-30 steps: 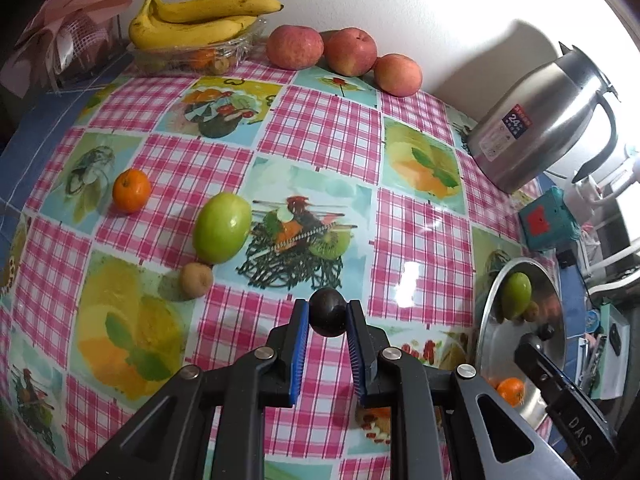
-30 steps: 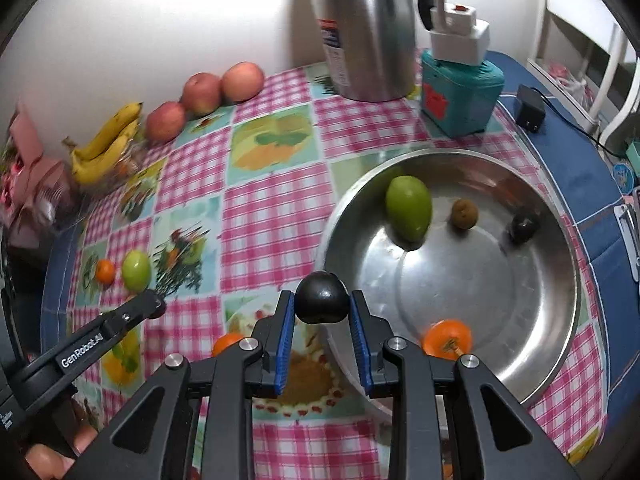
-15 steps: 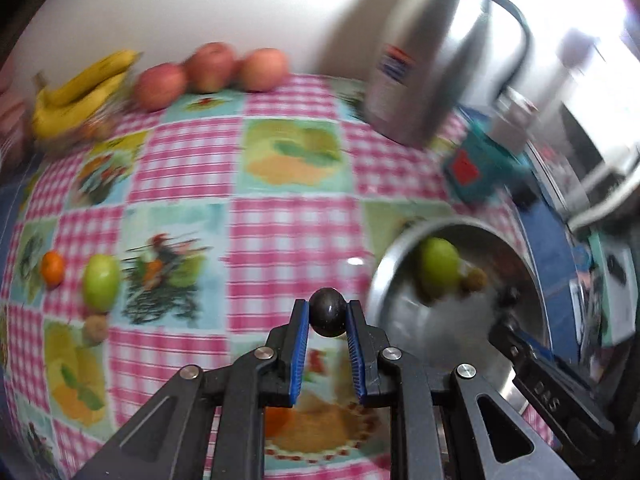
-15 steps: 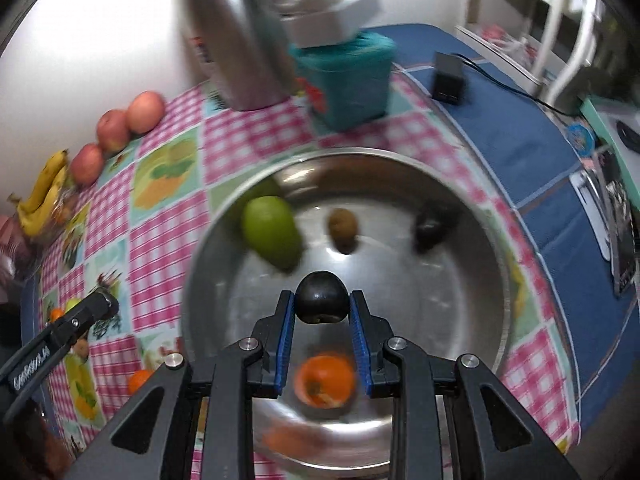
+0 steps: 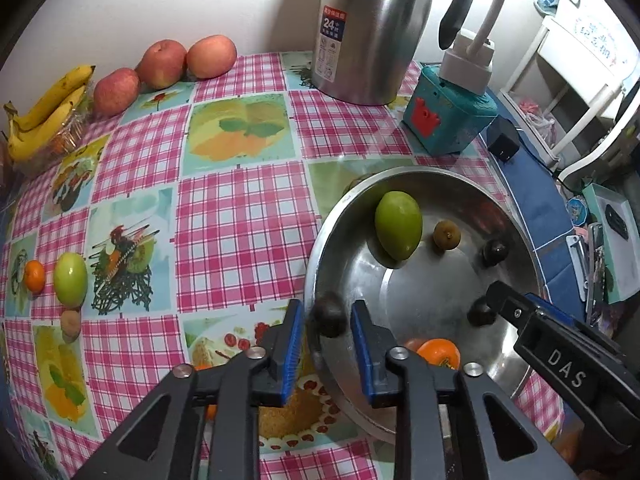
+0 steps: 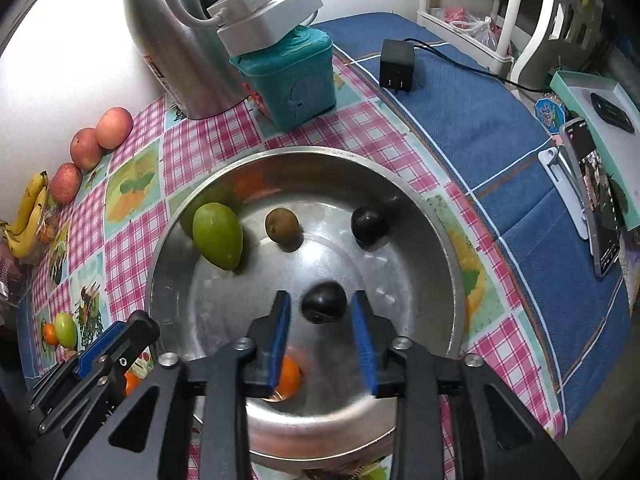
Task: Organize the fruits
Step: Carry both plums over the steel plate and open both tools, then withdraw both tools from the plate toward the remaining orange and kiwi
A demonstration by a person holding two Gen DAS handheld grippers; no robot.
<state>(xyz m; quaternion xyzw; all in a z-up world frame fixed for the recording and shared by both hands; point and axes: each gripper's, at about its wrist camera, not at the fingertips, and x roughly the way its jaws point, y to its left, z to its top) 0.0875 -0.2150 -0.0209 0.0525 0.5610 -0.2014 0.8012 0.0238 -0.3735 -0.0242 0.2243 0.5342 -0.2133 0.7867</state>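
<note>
Right wrist view, right gripper [image 6: 321, 316] just parted, dark plum [image 6: 324, 302] loose between pads, seemingly dropping into steel bowl [image 6: 440, 216]

Bowl's [image 6: 448, 240] centre open — thermos [image 5: 368, 32], teal box [image 5: 448, 120] behind it.

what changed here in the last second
Both grippers swung from the tablecloth side to over the steel bowl. Their jaws have just been opening: the left gripper has let go of its dark plum, blurred at the bowl's near rim, and the right gripper has released its plum over the bowl's middle. The green mango, kiwi, orange and far plum stayed put.
</note>
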